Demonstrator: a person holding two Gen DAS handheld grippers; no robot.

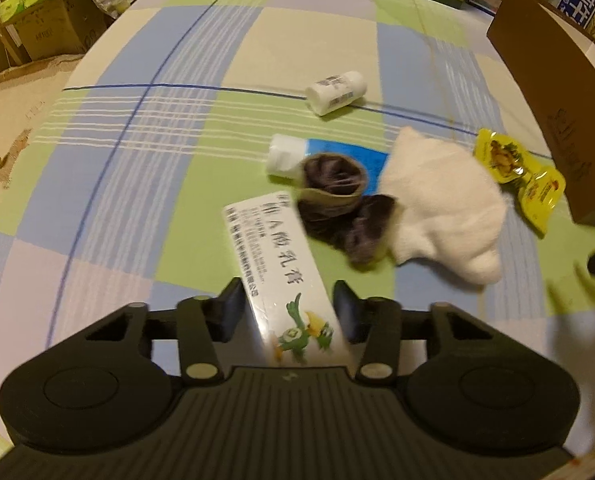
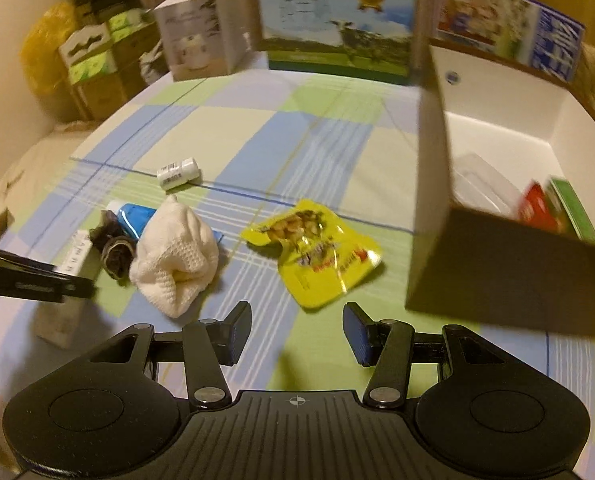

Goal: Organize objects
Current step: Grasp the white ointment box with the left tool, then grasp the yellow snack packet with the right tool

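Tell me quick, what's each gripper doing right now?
Left gripper: shut on the white carton.
Right gripper: open, holding nothing.

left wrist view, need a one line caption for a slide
Left gripper jaws bracket a white carton on the checked cloth, beside dark socks and a white towel.

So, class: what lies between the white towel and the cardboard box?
The yellow snack pouch lies between the towel and the box, flat on the cloth; the right wrist view shows it best.
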